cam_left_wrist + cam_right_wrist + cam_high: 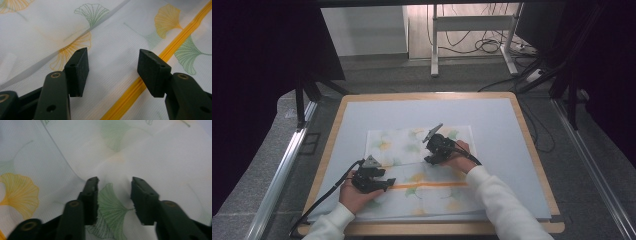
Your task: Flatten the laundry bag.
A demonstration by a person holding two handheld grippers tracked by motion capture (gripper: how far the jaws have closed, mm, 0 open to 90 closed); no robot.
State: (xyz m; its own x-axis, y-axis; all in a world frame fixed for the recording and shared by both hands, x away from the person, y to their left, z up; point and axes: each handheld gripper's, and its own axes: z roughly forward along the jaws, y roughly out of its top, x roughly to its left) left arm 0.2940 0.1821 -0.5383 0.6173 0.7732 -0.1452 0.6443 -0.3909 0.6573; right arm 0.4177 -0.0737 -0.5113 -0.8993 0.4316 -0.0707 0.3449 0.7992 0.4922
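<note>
On the bench [532, 165] lay a white mesh zipper bag [422, 170] printed with ginkgo leaves, its upper part apparently folded, its orange zipper [432, 185] running across the near half. At the left, the left gripper [388, 182] rested over the bag's near-left area by the zipper's end, jaws moderately apart and nothing between the pads [77, 71]. To the right, the right gripper [430, 159] hovered at the bag's middle fold, jaws half open over fabric; whether they pinched it was unclear. The work seemed to be folding or smoothing; the next move called for pinching the mesh cleanly.
</note>
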